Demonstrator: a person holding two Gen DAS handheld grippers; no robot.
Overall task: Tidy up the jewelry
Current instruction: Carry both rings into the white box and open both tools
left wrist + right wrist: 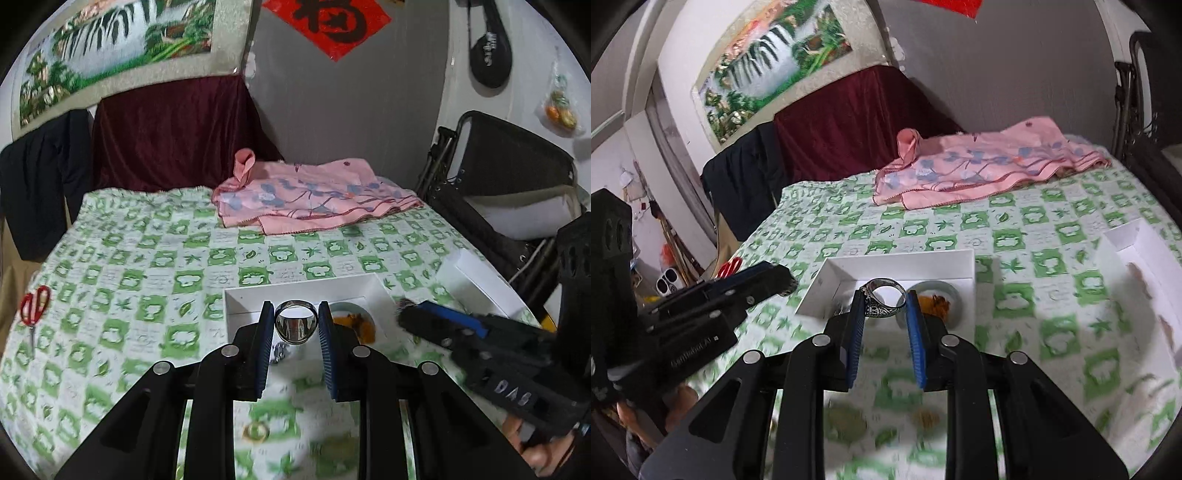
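Jewelry: two rings in my grippers, more pieces in the tray and loose on the cloth.
Left gripper (295, 326): I clench a plain polished silver ring (295, 325) between the blue pads, held upright above the near edge of the tray.
Right gripper (884, 306): I clench an ornate engraved silver signet ring (884, 301) between the blue pads, also over the tray's near edge.
White shallow cardboard tray (295, 286): it sits on the bed just ahead of both grippers; inside lie a pale green jade bangle (351, 308) and an orange-brown amber-like piece (356, 321).
Small silver trinket (279, 350): lies below my left fingers; too blurred to tell what it is.
Gold ring (256, 431): loose on the green-and-white checked bedsheet (147, 258), near me, outside the tray.
Second white box (1145, 258): off to my right; contents unclear.
Progress: I judge the job partway done. Some pieces are in the tray, two rings are held and not yet set down, and at least the gold ring waits on the cloth.
Surroundings: folded pink floral cloth (314, 195) at the far end, red-handled scissors (34, 304) at the left edge.
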